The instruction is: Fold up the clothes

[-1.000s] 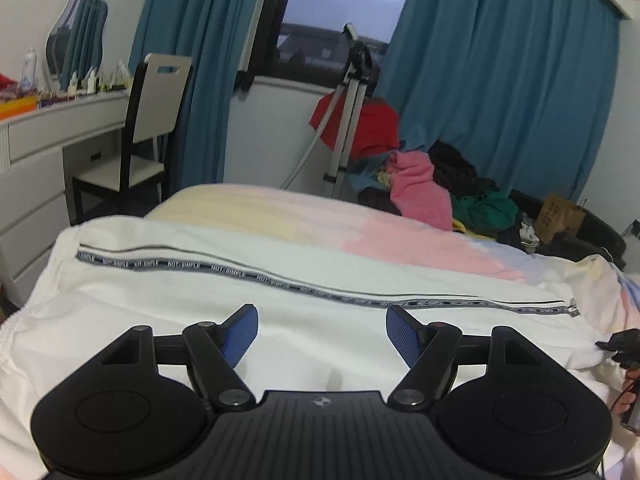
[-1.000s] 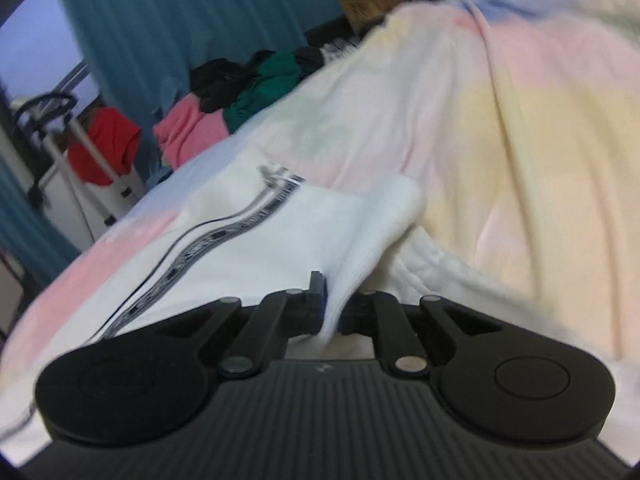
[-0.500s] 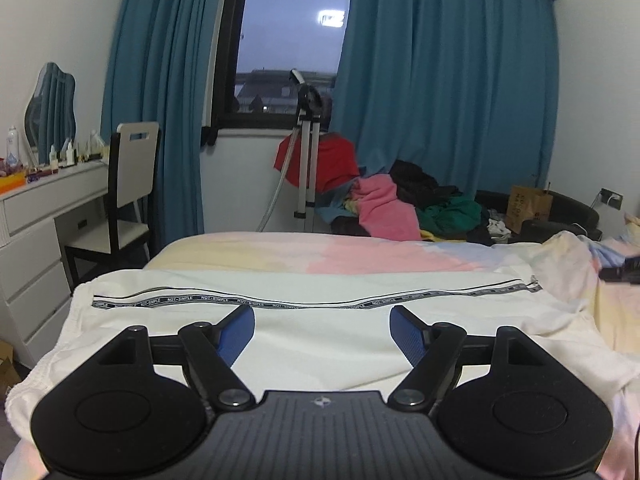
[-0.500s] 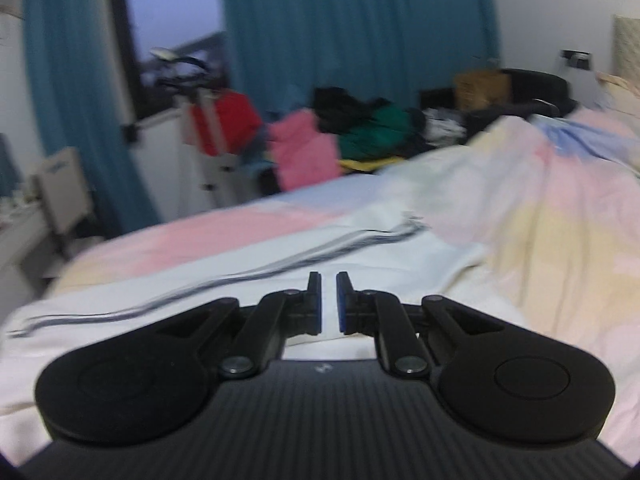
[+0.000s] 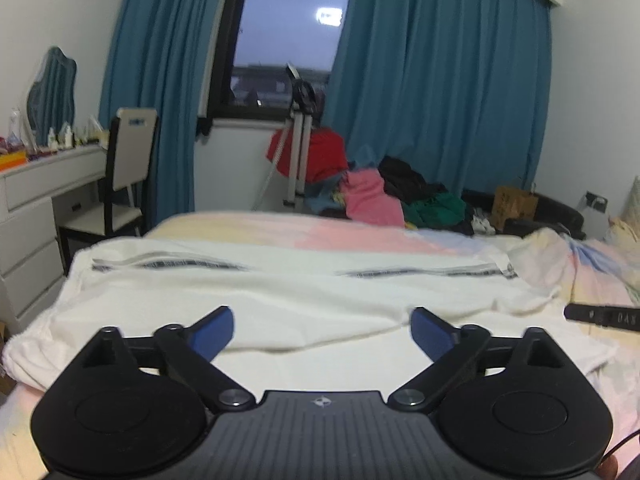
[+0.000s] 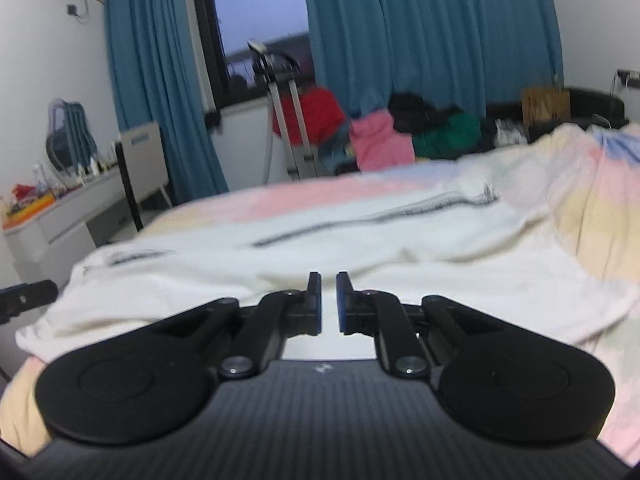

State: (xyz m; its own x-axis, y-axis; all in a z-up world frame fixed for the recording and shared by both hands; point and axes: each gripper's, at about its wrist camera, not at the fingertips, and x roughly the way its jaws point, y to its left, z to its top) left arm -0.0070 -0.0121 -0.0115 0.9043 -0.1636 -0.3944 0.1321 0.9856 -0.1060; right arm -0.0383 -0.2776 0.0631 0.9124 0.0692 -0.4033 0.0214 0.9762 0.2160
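Fleecy white garment (image 5: 280, 300) (dark-striped) lies across pastel bedspread (image 5: 320, 232).

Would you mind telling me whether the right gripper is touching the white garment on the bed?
Apart. In the right wrist view, the right gripper has nothing between its opening fingers, which sit clear of the white garment.

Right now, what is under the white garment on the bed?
The white garment lies spread on a pastel patchwork bedcover, visible beyond its far edge and to the right. Whatever lies directly beneath the cloth is covered.
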